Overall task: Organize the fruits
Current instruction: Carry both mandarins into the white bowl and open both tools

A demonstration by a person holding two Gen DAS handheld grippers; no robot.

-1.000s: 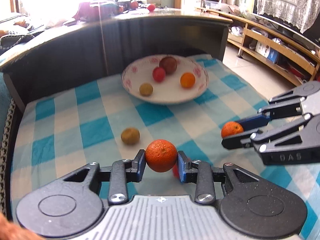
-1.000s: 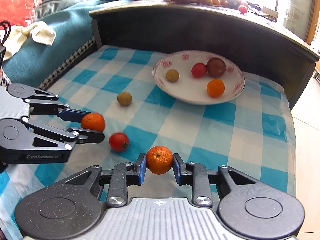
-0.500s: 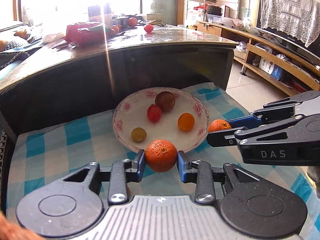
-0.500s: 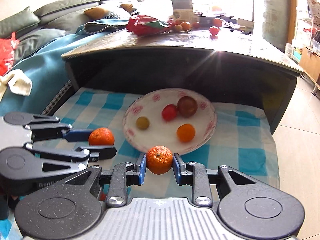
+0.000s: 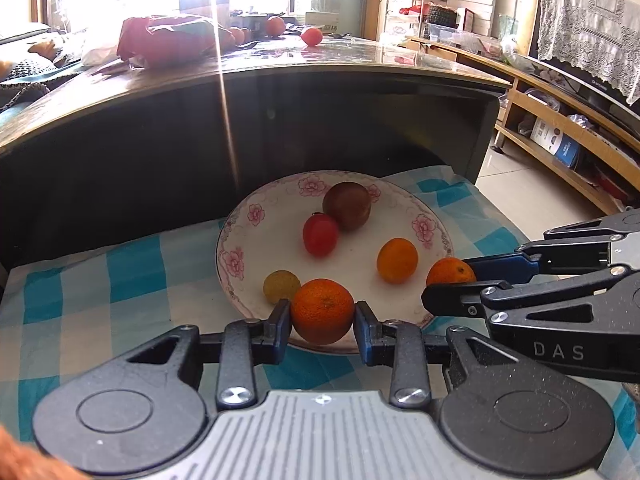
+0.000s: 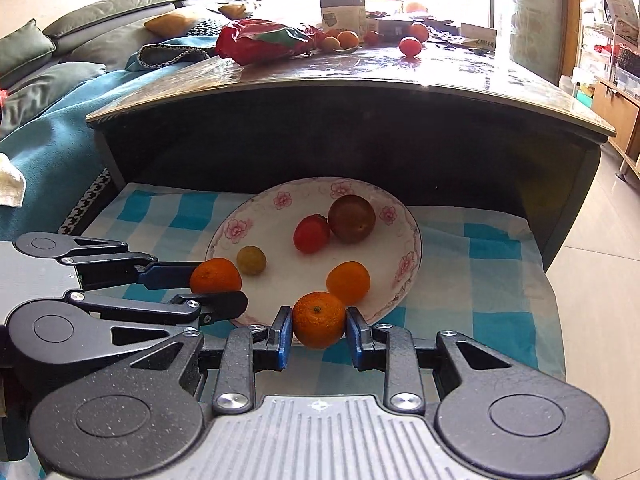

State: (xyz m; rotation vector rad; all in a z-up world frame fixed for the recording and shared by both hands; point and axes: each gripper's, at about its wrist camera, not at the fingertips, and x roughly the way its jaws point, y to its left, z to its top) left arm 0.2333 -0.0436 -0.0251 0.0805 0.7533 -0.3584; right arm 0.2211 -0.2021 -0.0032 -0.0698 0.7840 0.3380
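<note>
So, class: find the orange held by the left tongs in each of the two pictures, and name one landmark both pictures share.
Left wrist view: bottom centre, the orange sits clamped in the left tongs.
Right wrist view: left of centre, the same orange, at the plate's near-left rim.
Shared landmark: the flowered plate.

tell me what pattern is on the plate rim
Pink flowers on white, round the plate rim; clearest in the left wrist view.
</note>
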